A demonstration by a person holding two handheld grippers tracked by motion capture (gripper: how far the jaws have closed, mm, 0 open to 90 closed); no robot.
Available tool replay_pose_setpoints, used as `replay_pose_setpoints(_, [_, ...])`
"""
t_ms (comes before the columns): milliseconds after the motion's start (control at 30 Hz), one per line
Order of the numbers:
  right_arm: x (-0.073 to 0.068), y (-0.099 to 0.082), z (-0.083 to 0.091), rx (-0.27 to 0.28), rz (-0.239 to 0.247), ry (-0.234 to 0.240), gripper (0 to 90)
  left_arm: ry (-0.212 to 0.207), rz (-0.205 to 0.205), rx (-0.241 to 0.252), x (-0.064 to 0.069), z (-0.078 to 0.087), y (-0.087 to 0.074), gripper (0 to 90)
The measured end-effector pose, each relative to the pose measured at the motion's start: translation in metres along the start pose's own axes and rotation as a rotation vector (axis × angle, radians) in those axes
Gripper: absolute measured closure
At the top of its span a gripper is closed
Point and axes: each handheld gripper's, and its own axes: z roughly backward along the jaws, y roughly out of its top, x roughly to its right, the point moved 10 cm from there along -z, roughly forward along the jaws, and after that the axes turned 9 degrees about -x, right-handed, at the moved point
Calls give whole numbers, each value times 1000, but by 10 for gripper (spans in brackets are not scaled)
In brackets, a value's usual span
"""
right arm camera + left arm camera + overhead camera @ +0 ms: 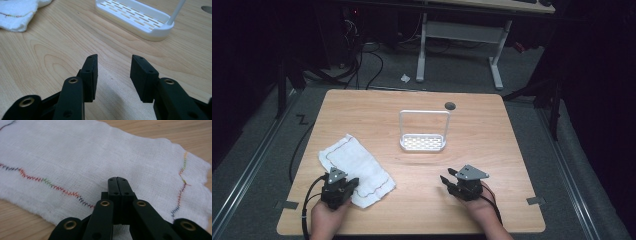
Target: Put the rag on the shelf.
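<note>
A white gauze cloth (357, 162) with coloured stitching lies flat on the left part of the wooden table (492, 150). My left gripper (351, 184) rests at the cloth's near edge. In the left gripper view its jaws are pressed together over the cloth (100, 157), with nothing visible between the fingertips (117, 180). My right gripper (447, 175) hovers low over bare wood at the front right. It stands open and empty (113, 60). A white slotted rack (423, 148) with a tall loop handle stands at the table's centre, ahead of the right gripper.
The rack's rim (155, 35) and a corner of the cloth (17, 12) lie ahead in the right gripper view. A dark round hole (450, 105) sits in the tabletop behind the rack. Cables, table legs and another desk stand beyond the far edge.
</note>
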Motion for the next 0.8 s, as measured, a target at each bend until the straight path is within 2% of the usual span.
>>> replay_pose_setpoints(33, [-2, 0, 0, -2, 0, 3, 596, -19, -37, -7, 14, -1, -1, 900])
replay_pose_setpoints(67, [-2, 0, 0, -2, 0, 3, 596, -19, -37, -7, 14, -1, -1, 900])
replay_pose_setpoints(133, [-5, 1, -1, -2, 3, 13, 619, -37, -92, -14, 32, -3, -2, 900])
replay_pose_setpoints(167, [-8, 2, -1, -1, 4, 22, 632, -50, -107, -16, 41, -4, -3, 900])
replay_pose_setpoints(233, [-18, 6, -2, 8, 8, 50, 665, -99, -156, -24, 64, -7, -4, 900])
replay_pose_setpoints(267, [-18, 6, -2, 8, 8, 50, 665, -99, -156, -24, 64, -7, -4, 900])
replay_pose_setpoints(333, [-31, 11, -6, 17, 31, 71, 682, -117, -205, -28, 77, -9, -4, 900])
replay_pose_setpoints(367, [-31, 11, -6, 17, 31, 71, 682, -117, -205, -28, 77, -9, -4, 900])
replay_pose_setpoints(400, [-44, 19, -14, 19, 35, 107, 697, -129, -213, -29, 81, -9, -4, 900])
replay_pose_setpoints(433, [-50, 23, -17, 21, 38, 118, 704, -152, -212, -30, 86, -10, -4, 900])
replay_pose_setpoints(467, [-50, 23, -17, 21, 38, 118, 704, -152, -212, -30, 86, -10, -4, 900])
replay_pose_setpoints(500, [-64, 31, -24, 12, 61, 146, 746, -175, -176, -15, 92, -11, -3, 900])
replay_pose_setpoints(533, [-64, 31, -24, 12, 61, 146, 746, -167, -218, -31, 90, -10, -5, 900])
replay_pose_setpoints(600, [-75, 38, -31, 9, 78, 167, 803, -184, -229, -33, 95, -10, -6, 900])
replay_pose_setpoints(667, [-81, 45, -41, -7, 102, 163, 852, -201, -239, -35, 100, -10, -8, 900])
replay_pose_setpoints(700, [-82, 45, -49, -30, 108, 156, 880, -210, -243, -35, 103, -9, -9, 899])
replay_pose_setpoints(767, [-82, 42, -53, -50, 112, 159, 888, -217, -254, -34, 106, -9, -10, 899])
replay_pose_setpoints(800, [-85, 32, -58, -96, 131, 156, 900, -218, -256, -33, 107, -9, -10, 899])
